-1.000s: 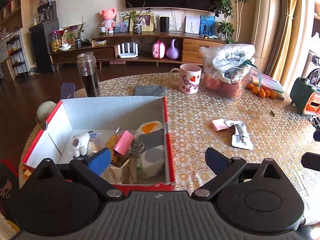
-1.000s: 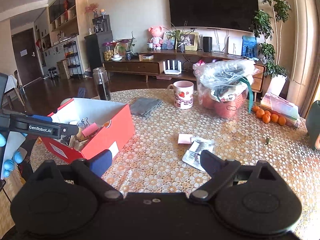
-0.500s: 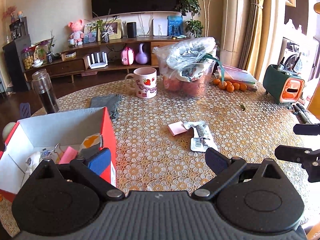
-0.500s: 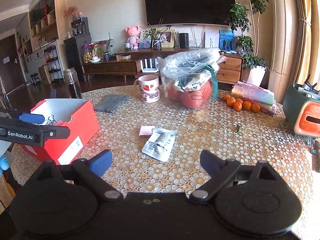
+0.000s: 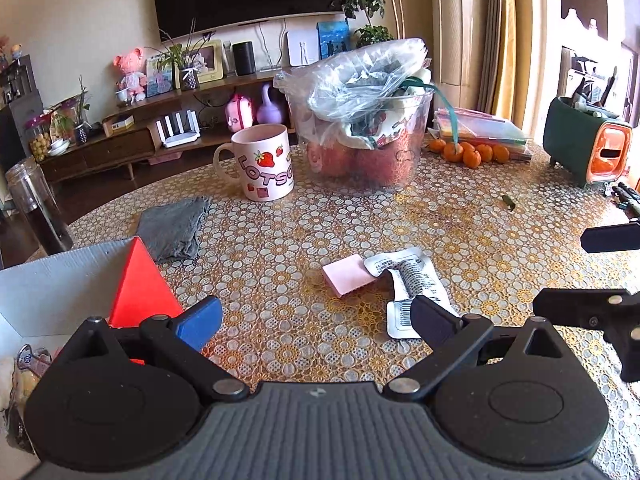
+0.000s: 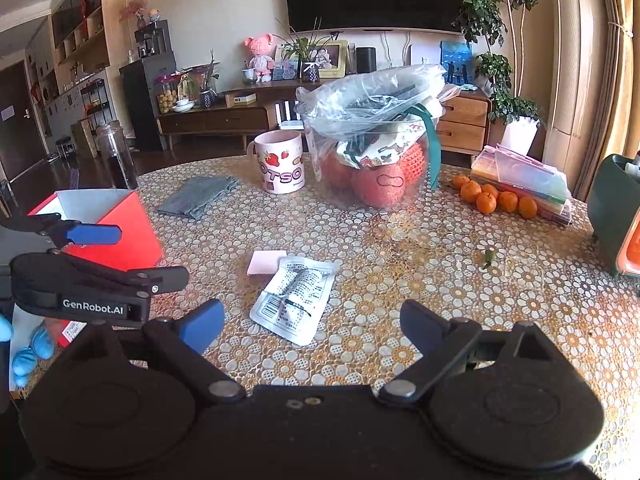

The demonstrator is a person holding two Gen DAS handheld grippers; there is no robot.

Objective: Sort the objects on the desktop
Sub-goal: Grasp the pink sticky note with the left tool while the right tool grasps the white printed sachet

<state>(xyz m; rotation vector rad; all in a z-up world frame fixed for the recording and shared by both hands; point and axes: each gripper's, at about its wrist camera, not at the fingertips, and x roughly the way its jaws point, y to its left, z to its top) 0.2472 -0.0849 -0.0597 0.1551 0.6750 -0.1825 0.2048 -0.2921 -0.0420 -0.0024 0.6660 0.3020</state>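
1 flat pink eraser (image 5: 347,275), beside white packet (image 6: 295,300).

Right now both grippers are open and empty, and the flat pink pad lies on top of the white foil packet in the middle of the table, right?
Not quite. The flat pink pad lies under the edge of the white foil packet, not on top; the right wrist view shows the packet's corner overlapping it. The rest holds: left gripper and right gripper are both open and empty.
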